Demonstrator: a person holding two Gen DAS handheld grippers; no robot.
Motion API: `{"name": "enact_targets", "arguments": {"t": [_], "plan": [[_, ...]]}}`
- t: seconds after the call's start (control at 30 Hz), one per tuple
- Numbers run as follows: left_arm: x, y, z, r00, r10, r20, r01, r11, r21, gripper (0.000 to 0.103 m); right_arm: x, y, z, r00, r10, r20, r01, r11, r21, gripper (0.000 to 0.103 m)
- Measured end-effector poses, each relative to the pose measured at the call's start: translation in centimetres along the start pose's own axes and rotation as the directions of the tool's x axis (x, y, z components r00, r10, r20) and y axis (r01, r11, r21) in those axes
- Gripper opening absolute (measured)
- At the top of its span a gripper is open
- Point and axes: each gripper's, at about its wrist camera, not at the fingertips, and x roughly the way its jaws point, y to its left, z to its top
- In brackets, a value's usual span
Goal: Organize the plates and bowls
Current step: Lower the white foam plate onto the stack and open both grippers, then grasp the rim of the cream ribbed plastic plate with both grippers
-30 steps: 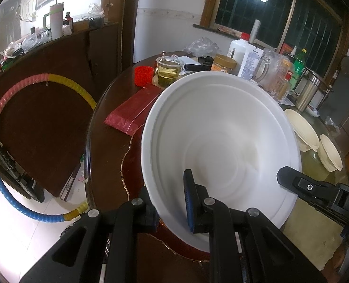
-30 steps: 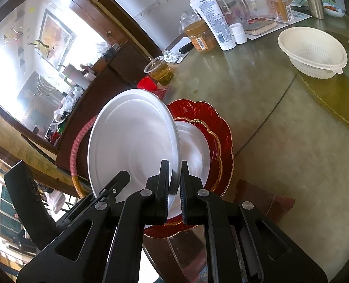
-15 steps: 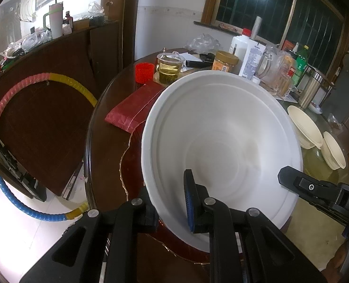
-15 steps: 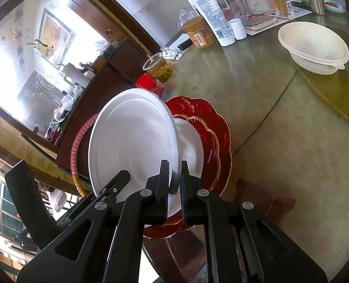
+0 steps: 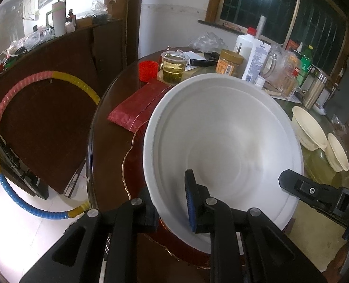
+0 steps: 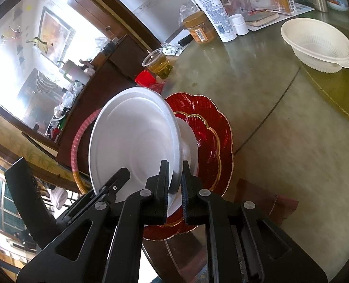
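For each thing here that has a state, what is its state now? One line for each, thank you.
White plate: tilted, held at its rim by both grippers.
Left gripper: shut on the white plate.
Right gripper: shut on the white plate.
Red plates: stacked, flat on the table.
Cream bowl: upright, empty.
Plastic cup: upright, holds yellowish liquid.

Round worktop (image 6: 264,108), greenish glass top; red scalloped plate (image 6: 212,127) at near edge; cream bowl (image 6: 316,44) far right; amber jar (image 6: 199,29), lotion tube (image 6: 215,7) at far side.
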Motion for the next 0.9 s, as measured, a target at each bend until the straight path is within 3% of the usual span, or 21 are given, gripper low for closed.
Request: {"name": "enact_targets", "arguments": {"t": [0.1, 0.27, 0.4, 0.5, 0.57, 0.67, 0.9], "plan": [[-0.1, 0.1, 0.1, 1.000, -0.002, -0.002, 0.002, 1.000, -0.010, 0.022, 0.0, 0.1, 0.1, 1.000, 0.007, 0.000, -0.007, 1.000, -0.003, 0.011], [-1.0, 0.2, 0.3, 0.999, 0.014, 0.050, -0.013, 0.999, -0.029, 0.051, -0.1, 0.0, 0.3, 1.000, 0.004, 0.006, -0.004, 1.000, -0.008, 0.011], [-1.6, 0.2, 0.7, 0.996, 0.021, 0.085, -0.017, 0.999, -0.038, 0.054, 0.0, -0.1, 0.4, 1.000, 0.011, 0.000, -0.011, 1.000, -0.006, 0.011], [-2.1, 0.3, 0.9, 0.993, 0.030, 0.111, -0.024, 0.998, -0.049, 0.068, -0.4, -0.1, 0.5, 1.000, 0.007, 0.010, -0.007, 1.000, -0.008, 0.012], [-2.7, 0.6, 1.1, 0.989, 0.035, 0.147, -0.024, 0.997, -0.074, 0.078, -1.0, -0.3, 0.7, 0.999, 0.016, 0.029, -0.016, 1.000, 0.000, 0.030], [-3.9, 1.0, 1.5, 0.977, 0.042, 0.207, -0.017, 0.993, -0.121, 0.080, -2.2, -0.8, 0.9, 0.995, 0.060, 0.082, -0.063, 0.998, 0.028, 0.060], [-5.1, 0.2, 2.2, 0.964, 0.029, 0.263, 0.008, 0.991, -0.137, 0.081, -5.0, -2.0, 1.3, 0.975, 0.116, 0.187, -0.133, 0.988, 0.082, 0.061]]}}
